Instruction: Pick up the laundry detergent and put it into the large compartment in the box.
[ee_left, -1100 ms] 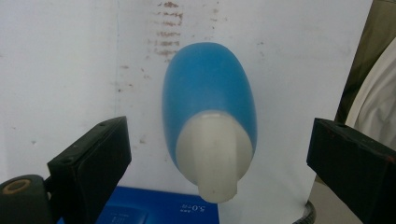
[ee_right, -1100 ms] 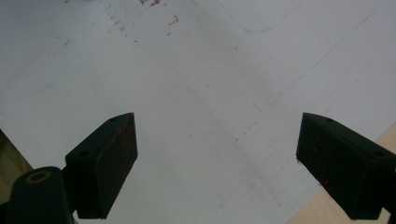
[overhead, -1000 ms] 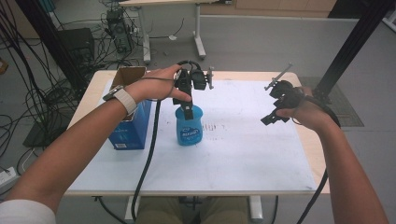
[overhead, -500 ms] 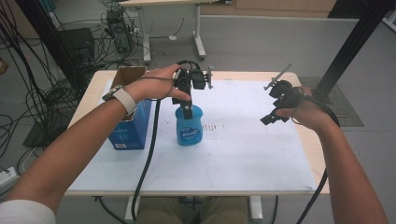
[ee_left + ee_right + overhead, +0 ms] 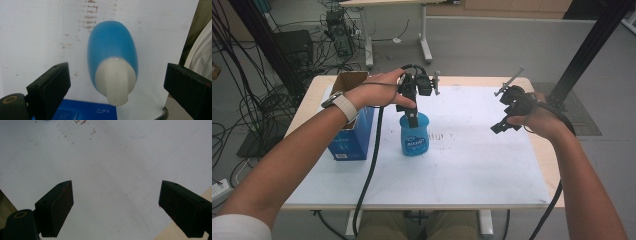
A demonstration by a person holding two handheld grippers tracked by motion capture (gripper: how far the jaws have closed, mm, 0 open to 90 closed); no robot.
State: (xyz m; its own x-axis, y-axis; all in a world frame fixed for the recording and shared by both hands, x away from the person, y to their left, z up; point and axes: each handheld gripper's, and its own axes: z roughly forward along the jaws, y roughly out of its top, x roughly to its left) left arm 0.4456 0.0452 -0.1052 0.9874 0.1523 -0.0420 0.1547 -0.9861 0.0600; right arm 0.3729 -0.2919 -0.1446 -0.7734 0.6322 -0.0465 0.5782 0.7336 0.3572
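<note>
The task's thing here is a squat blue plastic bottle with a white cap (image 5: pixel 414 135), standing upright on the white sheet (image 5: pixel 472 165) that covers the table, just beside an open-topped blue cardboard box (image 5: pixel 350 131) to its left and near the far-left part of the work area. The left gripper (image 5: pixel 412 111) hangs directly over it, pointing almost straight down, so the bottle's long axis runs along the line of approach; in the left gripper view the white cap (image 5: pixel 115 82) sits between the two black jaws, a little left of the midpoint, with clear gaps on both sides. Those jaws stand wide apart and hold nothing; whether the tips have already dropped past the cap's rim cannot be told for sure from the high view, where the gripper overlaps the bottle's top. The bottle's flattened oval body (image 5: pixel 113 47) lies with its broad faces toward the jaws, so a squeeze would likely meet the cap or neck across its narrower width. The right gripper (image 5: pixel 504 122) is well apart at the right side of the sheet, raised, with its jaws also spread wide over bare paper in its own view. The left hand is plainly the nearer one, and the coming move probably turns on a short straight descent and a closing pinch.
</note>
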